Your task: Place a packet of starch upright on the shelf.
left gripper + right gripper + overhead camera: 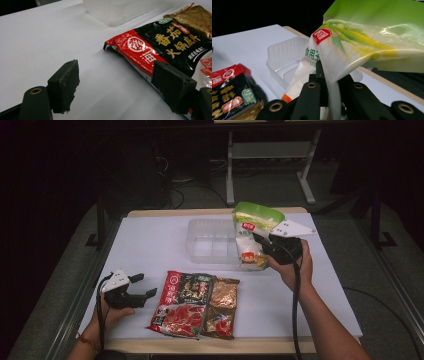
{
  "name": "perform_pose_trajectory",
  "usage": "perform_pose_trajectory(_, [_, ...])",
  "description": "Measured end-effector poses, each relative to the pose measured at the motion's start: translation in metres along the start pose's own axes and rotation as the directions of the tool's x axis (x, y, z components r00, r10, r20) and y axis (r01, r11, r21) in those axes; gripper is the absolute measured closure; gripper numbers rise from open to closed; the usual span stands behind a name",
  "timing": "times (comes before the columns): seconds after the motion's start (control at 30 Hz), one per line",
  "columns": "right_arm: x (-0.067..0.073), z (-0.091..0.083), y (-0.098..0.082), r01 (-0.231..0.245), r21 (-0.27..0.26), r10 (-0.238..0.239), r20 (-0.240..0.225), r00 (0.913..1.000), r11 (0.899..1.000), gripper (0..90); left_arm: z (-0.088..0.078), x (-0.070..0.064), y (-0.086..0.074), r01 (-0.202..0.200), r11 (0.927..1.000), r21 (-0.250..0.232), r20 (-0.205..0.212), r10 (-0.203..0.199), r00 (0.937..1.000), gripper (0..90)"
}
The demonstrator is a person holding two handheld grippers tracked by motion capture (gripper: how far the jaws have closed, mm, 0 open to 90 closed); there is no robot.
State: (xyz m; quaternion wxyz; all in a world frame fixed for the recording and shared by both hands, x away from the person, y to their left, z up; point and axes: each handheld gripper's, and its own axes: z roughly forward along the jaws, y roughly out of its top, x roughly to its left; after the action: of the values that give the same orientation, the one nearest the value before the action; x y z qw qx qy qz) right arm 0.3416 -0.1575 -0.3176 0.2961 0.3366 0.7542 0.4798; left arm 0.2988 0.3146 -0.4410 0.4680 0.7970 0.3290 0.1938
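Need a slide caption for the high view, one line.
Right gripper lifts a green-and-white bag above a clear tray; left gripper waits open beside a red-and-black packet.

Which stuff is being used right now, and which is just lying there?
In use:
- right tool, shut on the green-and-white bag
- clear plastic tray, just beside the bag

Lying about:
- red-and-black packet
- brown packet
- left tool, open, holding nothing

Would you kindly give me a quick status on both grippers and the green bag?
Right gripper shut on green bag, lifted beside clear tray. Left gripper open, empty, beside red packet. Nothing between bag and tray.
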Motion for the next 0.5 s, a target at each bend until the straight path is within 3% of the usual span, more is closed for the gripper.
perform_pose_trajectory(0.17, [0.001,0.017,0.011,0.024,-0.011,-0.024,0.042,0.9988,1.0,83.9,0.0,0.0,0.0,0.002,1.0,-0.006,0.001,-0.002,1.0,22.2])
perform_pose_trajectory(0.5, [-0.003,0.049,0.023,0.012,-0.007,-0.011,0.095,0.9954,1.0,83.9,0.0,0.001,0.0,0.007,1.0,-0.006,0.008,-0.007,0.9999,22.2])
